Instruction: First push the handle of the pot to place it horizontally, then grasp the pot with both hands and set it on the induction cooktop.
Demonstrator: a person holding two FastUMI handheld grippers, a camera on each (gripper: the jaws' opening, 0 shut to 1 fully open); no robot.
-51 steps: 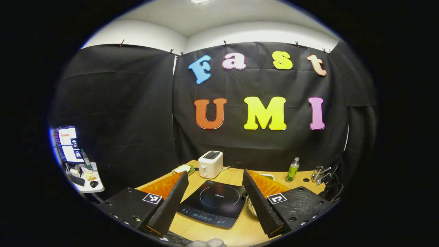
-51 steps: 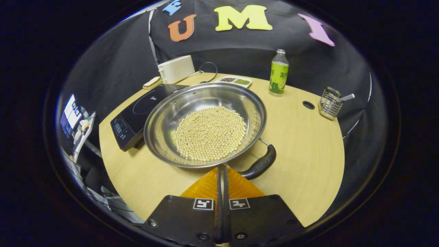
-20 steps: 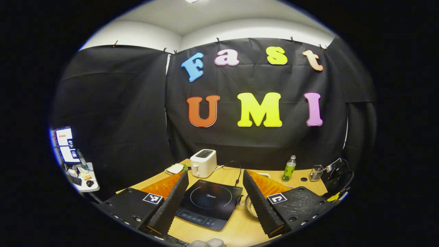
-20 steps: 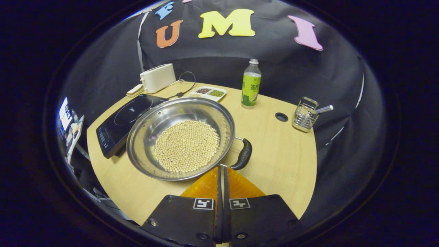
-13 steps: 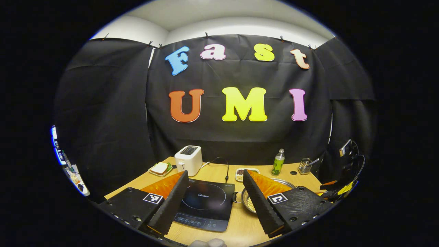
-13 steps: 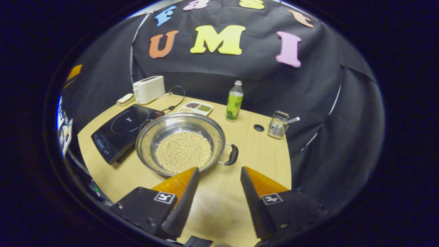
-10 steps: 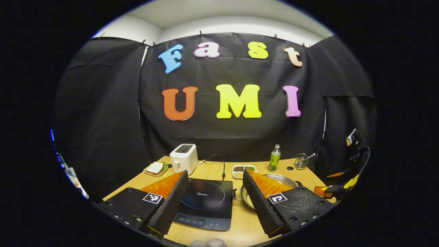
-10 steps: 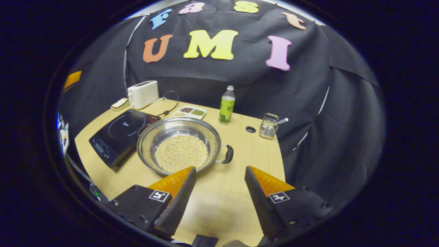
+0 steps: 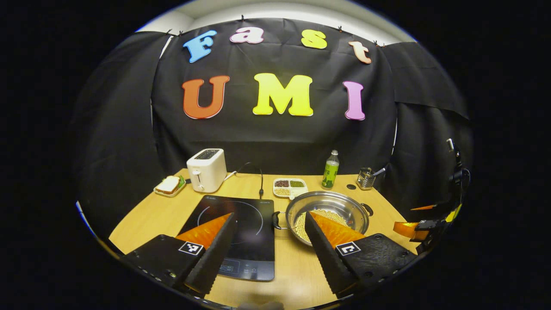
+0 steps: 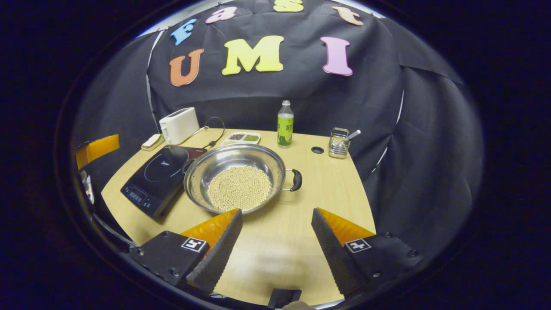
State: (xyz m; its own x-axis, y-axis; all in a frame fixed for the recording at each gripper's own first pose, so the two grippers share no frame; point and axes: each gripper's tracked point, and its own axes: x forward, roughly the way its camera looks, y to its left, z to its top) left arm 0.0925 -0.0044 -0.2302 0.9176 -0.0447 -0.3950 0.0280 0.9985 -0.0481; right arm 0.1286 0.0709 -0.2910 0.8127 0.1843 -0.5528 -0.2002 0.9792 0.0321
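Now, pot [image 10: 234,172] holding pale beans [image 10: 239,187], both tools [image 9: 269,215] [image 10: 275,213] wide open, empty.

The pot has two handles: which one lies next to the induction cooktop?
The handle on the pot side facing the induction cooktop; the other handle points toward the bare table edge.

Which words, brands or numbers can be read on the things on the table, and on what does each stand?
None can be quoted.
Induction cooktop: a small mark inside the ring and signs on the panel, too blurred to read.
Bottle: label print, too small to read.
Left hand-held gripper and right hand-held gripper: square code tags, no words.
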